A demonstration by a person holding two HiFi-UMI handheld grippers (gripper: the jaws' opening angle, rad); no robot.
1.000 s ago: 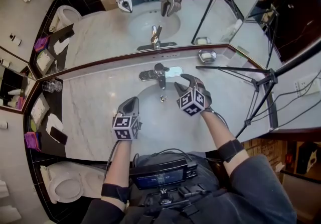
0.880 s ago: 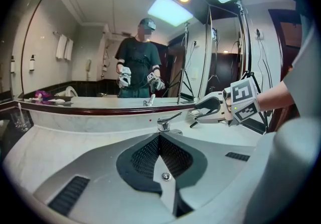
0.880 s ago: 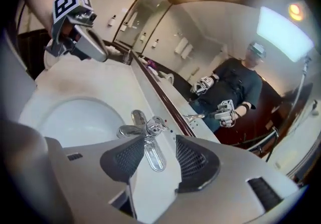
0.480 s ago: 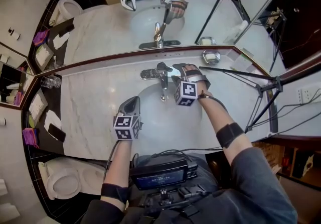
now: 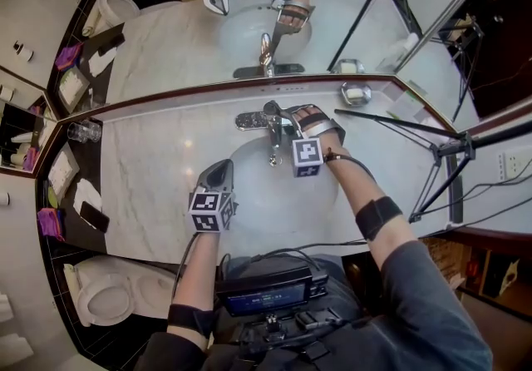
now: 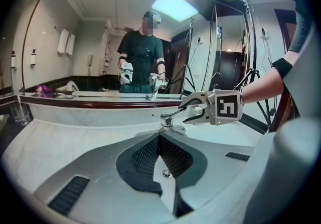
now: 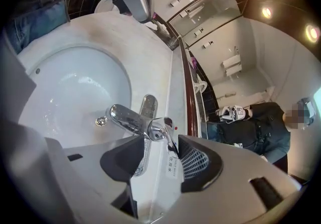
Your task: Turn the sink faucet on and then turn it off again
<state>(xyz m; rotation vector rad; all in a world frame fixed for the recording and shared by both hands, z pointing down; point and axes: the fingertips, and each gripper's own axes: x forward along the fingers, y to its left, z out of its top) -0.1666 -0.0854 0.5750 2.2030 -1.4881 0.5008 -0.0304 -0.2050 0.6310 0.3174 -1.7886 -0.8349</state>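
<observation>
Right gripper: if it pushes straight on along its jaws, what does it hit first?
Most likely the chrome sink faucet's lever handle. It appears to sit between the jaws of the right gripper, which have just been closing but stand apart, not pressing it. Exact depth is hard to judge.

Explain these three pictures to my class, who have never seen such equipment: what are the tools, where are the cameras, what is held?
A person holds a two-jaw gripper in each hand. One camera on the head looks down at a sink in a marble counter; one rides on each gripper. The left gripper is shut and empty. The right gripper has its jaws, just closing slightly, open around the faucet lever. A glass and soap dish stand on the counter.
</observation>
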